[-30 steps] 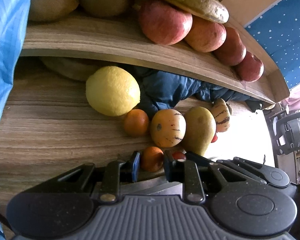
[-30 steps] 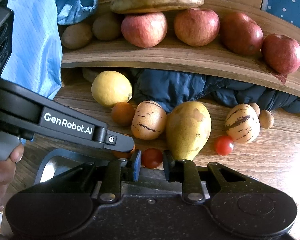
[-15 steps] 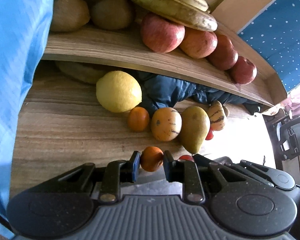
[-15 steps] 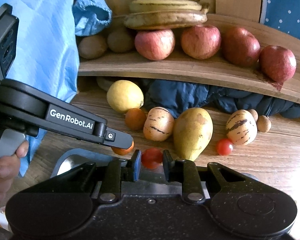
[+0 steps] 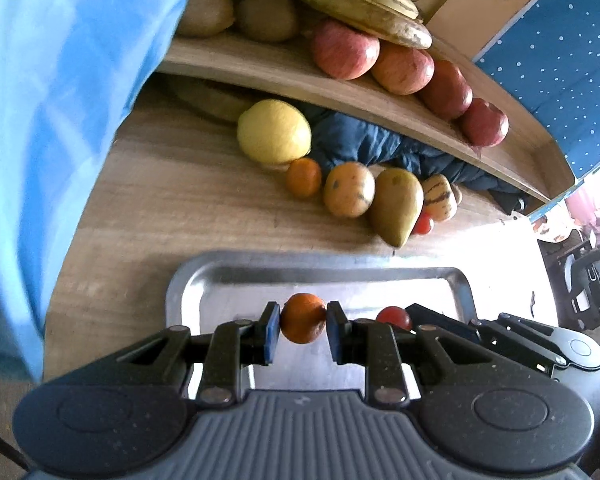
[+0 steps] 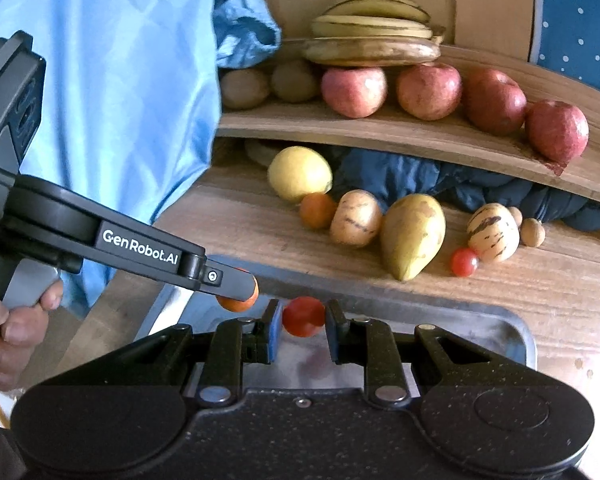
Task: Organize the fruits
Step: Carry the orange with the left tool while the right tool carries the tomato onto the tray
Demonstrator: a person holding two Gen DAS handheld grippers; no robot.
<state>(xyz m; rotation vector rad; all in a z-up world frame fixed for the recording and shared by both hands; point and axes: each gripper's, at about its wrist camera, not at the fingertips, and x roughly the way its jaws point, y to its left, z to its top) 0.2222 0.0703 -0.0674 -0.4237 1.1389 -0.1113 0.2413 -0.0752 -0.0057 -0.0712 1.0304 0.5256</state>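
A small round orange, with no evident long axis, is clamped between the left gripper pads; a cherry tomato is pinched in the right gripper, above the metal tray.

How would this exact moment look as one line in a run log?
left tongs: shut on small orange | right tongs: shut on cherry tomato | both above metal tray | tray: bare

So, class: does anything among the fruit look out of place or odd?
Yes: a crumpled dark blue cloth is stuffed under the wooden shelf, behind the loose fruit on the table. It is the one thing there that is not fruit.
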